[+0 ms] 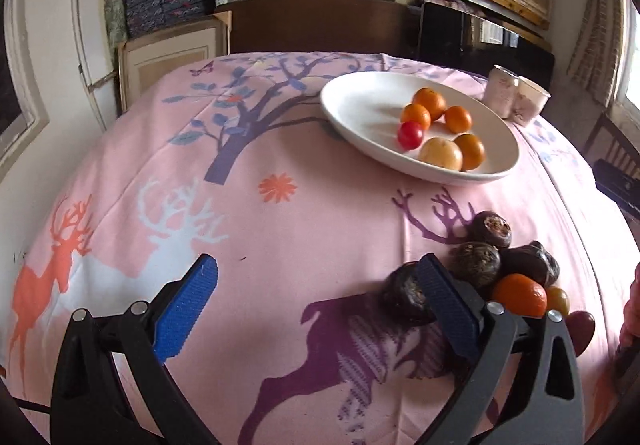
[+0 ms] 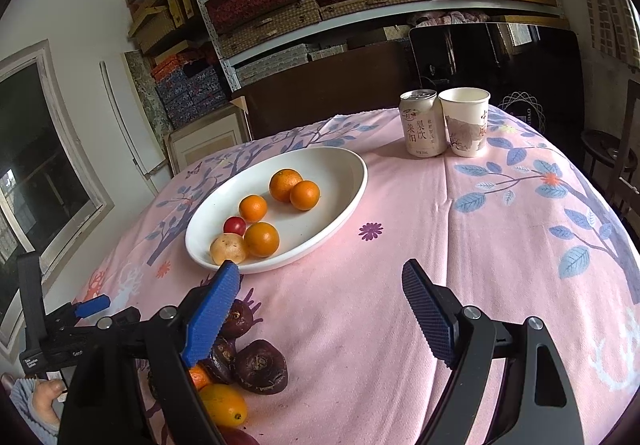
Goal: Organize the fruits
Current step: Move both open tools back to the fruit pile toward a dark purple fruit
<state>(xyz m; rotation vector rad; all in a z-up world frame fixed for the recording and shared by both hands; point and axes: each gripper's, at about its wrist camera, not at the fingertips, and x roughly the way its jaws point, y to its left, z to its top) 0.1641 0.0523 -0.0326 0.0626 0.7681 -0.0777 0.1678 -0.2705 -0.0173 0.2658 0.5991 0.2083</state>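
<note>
Clearly the table (image 1: pixel 312 213), under a pink cloth, carries a white plate (image 1: pixel 360 101) toward its far edge, already with several fruits. Near the front edge lies a pile of dark fruits (image 1: pixel 480 265) with an orange one (image 1: pixel 520 293). The left gripper (image 1: pixel 320 285) stands open and empty; the pile is just to its right, one dark fruit touching its right finger. The right gripper (image 2: pixel 320 297) is also wide open, empty, with the pile at its left finger. I judge the left one nearer.
</note>
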